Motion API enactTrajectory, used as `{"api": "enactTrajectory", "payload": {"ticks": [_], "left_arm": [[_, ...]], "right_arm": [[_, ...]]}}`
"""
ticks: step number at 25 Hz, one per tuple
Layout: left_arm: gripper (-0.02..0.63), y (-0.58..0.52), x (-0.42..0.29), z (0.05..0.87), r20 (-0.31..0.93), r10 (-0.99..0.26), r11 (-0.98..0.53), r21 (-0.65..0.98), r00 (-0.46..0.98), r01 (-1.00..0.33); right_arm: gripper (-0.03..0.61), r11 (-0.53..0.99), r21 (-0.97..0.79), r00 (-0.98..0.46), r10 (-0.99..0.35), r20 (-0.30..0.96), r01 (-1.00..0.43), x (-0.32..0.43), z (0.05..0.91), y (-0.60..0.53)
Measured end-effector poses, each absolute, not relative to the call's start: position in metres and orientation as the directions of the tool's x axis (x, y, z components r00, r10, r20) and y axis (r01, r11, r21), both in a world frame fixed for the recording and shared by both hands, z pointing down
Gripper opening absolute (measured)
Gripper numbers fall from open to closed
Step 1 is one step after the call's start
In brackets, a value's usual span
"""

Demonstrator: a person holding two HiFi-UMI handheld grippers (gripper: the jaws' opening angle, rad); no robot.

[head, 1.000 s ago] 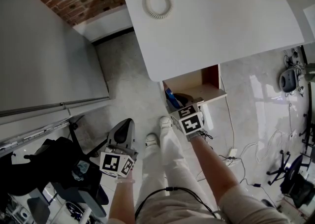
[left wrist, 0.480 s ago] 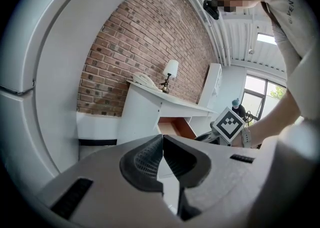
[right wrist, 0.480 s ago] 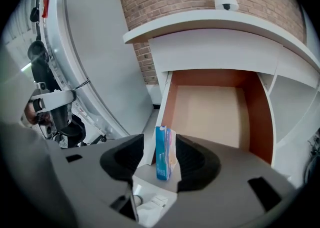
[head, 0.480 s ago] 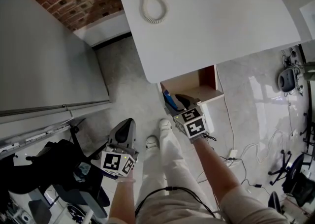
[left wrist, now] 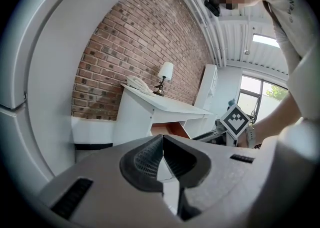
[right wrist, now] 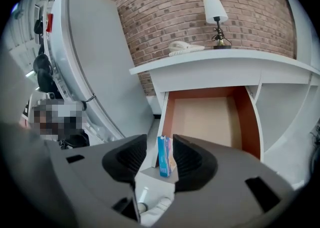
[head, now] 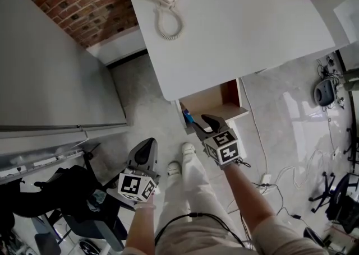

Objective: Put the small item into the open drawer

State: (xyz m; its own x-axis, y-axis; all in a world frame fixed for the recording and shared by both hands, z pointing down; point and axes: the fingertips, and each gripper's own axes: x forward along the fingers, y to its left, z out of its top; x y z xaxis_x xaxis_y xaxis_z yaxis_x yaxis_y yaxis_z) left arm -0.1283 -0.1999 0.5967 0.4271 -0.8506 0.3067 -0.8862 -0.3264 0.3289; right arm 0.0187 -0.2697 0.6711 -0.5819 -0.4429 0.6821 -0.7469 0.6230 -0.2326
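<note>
Head view: the open drawer (head: 216,100) juts past the counter (head: 235,29) edge, with floor (head: 146,102) around it.
Left gripper view: the left claw (left wrist: 162,144) is pressed together, empty.
Right gripper view: the right claw (right wrist: 159,159) stands apart, just narrowed slightly. It frames the blue box (right wrist: 164,156), which stands upright in the drawer's near-left corner.

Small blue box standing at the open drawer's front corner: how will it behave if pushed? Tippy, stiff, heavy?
The small blue cardboard box will likely tip easily: it stands upright on a narrow edge, tall and thin. It is probably stiff and light, given its flat faces and crisp corners. Standing at the front corner of the open wooden drawer, it may topple under a sideways nudge.
</note>
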Motion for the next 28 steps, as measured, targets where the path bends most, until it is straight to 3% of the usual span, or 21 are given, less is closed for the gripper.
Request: {"api": "enactTrajectory", "payload": {"ticks": [16,28], "left_arm": [[0.006,-0.207,-0.12,0.545,0.253,-0.843,-0.403,0.287,0.475,-0.869],[0.006,-0.208,-0.107,0.506,0.204,-0.837,-0.446,0.285,0.509,-0.848]], "right_arm": [[0.038,0.641,-0.221,-0.623,-0.508,0.595,-0.735,0.034,0.596,-0.252],[0.008,0.641,-0.236,-0.649,-0.542,0.534,-0.73,0.04,0.548,-0.239]]}}
